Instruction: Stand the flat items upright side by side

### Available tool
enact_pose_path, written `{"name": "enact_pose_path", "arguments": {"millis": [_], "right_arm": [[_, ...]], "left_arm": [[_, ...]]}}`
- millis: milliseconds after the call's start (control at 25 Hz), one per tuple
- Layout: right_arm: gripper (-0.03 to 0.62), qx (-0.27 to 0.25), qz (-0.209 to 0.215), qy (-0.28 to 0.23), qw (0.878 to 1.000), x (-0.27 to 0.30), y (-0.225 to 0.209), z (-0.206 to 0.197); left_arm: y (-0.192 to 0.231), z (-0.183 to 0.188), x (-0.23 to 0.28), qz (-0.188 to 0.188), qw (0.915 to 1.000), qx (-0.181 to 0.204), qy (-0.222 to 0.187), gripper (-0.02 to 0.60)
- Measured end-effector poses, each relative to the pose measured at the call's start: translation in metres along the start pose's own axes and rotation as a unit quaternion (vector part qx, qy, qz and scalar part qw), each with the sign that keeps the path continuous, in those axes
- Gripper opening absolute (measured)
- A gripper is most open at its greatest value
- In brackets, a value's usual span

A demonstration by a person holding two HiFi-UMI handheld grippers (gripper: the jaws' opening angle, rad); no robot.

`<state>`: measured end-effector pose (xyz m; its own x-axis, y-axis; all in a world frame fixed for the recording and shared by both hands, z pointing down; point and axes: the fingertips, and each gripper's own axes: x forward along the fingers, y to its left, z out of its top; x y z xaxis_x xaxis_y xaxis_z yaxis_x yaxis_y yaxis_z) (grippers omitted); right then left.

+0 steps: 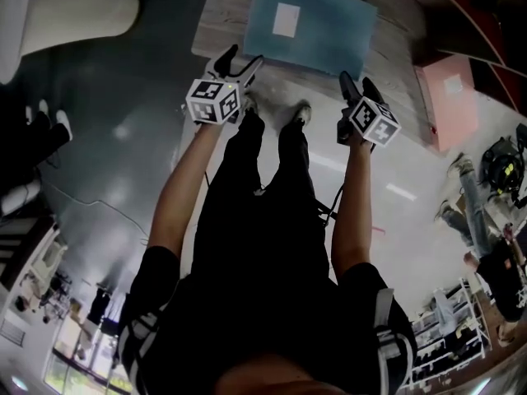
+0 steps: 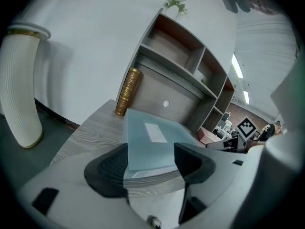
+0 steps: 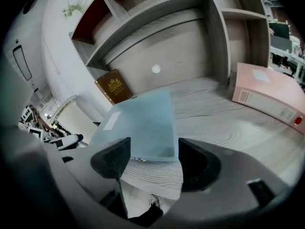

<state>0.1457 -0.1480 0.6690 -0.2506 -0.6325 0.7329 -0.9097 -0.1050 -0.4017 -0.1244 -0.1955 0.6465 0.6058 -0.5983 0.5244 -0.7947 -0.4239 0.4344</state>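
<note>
The left gripper (image 1: pixel 243 58) and the right gripper (image 1: pixel 356 81) were held out over the front edge of the wooden desk (image 1: pixel 218 23), 1 at each near corner of the blue folder (image 1: pixel 309 27); the jaws of both were seen wide apart, and nothing was gripped by either of them. In the left gripper view the folder (image 2: pixel 152 142) was seen lying flat on the desk (image 2: pixel 90 132), its near edge appearing in the gap between the 2 dark pads (image 2: pixel 107 168); no pressing of the pads on it could be seen. In the right gripper view the same folder (image 3: pixel 138 128) was seen ahead of the open jaws, flat and near the desk edge. A pink binder (image 3: pixel 269 97) was laid flat further to the right, well apart from the folder; a brown book (image 3: pixel 114 86) with gold print was stood against the back panel under the shelf unit (image 3: pixel 157 23).
</note>
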Motion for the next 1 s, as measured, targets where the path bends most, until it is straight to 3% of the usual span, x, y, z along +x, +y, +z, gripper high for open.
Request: {"name": "enact_pose_path", "arguments": {"millis": [280,680,1000], "right_arm": [[0.321,-0.001,0.004,0.021,1.000,0.013,0.001,-0.015],[0.321,-0.011,0.018,0.029,0.999,0.008,0.007,-0.022],[0.327,-0.022,0.015,0.050,0.998,-0.004,0.013,-0.040]], "left_arm": [[0.007,-0.017,0.021,-0.011,0.9995,-0.011,0.028,0.299],[0.006,-0.022,0.021,-0.040,0.9978,0.024,0.047,0.304],[0.000,-0.028,0.007,-0.066,0.9949,0.025,0.072,0.304]]}}
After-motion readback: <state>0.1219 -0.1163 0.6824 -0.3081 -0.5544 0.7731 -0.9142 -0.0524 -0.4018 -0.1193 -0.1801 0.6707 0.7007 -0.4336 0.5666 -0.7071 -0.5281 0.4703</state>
